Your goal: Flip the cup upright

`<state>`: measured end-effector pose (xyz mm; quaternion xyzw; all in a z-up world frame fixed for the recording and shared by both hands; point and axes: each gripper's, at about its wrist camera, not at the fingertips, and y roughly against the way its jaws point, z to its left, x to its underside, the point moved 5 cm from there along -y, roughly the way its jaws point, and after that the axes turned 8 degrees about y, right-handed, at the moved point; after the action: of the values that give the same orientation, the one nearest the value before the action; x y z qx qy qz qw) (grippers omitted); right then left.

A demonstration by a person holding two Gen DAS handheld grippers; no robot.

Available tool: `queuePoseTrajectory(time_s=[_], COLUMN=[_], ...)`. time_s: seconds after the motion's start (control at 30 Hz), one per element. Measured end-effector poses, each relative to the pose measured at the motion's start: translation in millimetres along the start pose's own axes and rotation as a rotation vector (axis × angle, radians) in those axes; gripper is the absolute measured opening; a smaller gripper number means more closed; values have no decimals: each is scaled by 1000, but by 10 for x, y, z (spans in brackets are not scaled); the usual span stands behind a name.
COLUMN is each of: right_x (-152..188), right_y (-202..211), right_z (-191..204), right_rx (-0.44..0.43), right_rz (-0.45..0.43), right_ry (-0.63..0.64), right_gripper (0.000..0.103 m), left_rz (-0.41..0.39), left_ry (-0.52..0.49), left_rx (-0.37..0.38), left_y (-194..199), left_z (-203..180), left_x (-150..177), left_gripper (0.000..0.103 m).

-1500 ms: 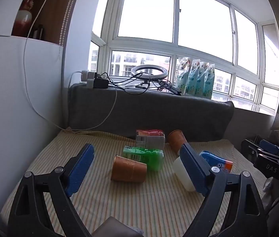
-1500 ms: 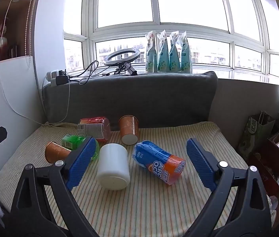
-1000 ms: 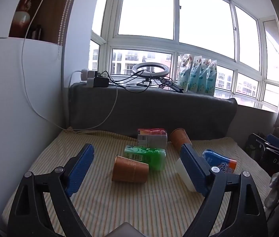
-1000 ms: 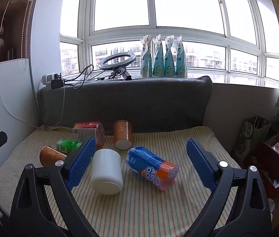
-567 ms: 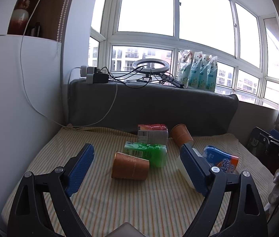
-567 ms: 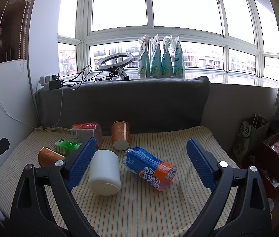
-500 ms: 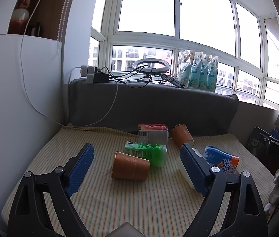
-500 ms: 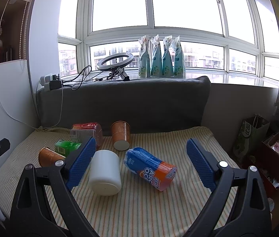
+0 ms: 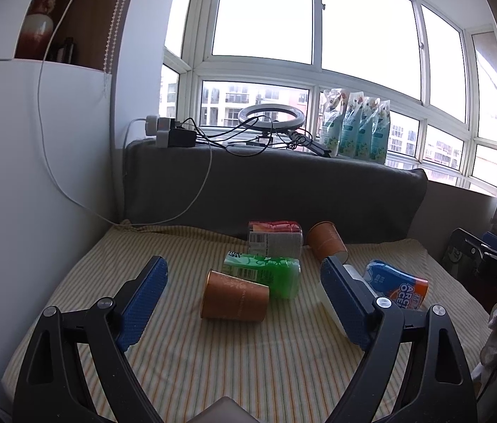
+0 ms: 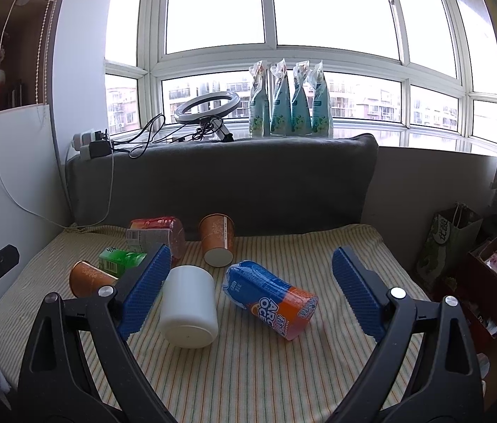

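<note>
Two orange paper cups lie on their sides on the striped cloth. One cup [image 9: 235, 300] lies in front of my open, empty left gripper [image 9: 244, 268]; it also shows at the left in the right wrist view [image 10: 88, 278]. The second cup [image 9: 325, 240] lies further back near the grey cushion, mouth toward me in the right wrist view [image 10: 217, 239]. A white cup [image 10: 189, 311] lies on its side just ahead of my open, empty right gripper [image 10: 251, 257], partly hidden by the right finger in the left wrist view [image 9: 350, 275].
A green pack [image 9: 266, 273], a red pack [image 9: 275, 239] and a blue-orange pack [image 10: 271, 298] lie on the cloth [image 10: 248, 370]. A grey cushion [image 10: 230, 183] backs the surface. A white wall [image 9: 19, 194] stands on the left. Bags and boxes [image 10: 477, 264] stand at the right.
Both views have shifted only slightly; the grippers hover with small drift. No object has moved and both grippers stay open.
</note>
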<state>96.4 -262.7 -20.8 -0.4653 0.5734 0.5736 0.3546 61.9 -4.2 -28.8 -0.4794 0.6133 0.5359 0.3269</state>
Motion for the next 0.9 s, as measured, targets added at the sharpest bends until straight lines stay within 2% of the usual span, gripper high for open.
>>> queuePoseTrajectory(time_s=[0.9], right_x=[64], right_y=[-38], right_z=[28], right_rx=[-16], right_rz=[12], right_ry=[0], right_gripper=[95], left_rz=[11], left_ry=[-8], left_rx=[8], left_y=[-31], left_z=[-53], left_x=[-16], left_gripper=[89])
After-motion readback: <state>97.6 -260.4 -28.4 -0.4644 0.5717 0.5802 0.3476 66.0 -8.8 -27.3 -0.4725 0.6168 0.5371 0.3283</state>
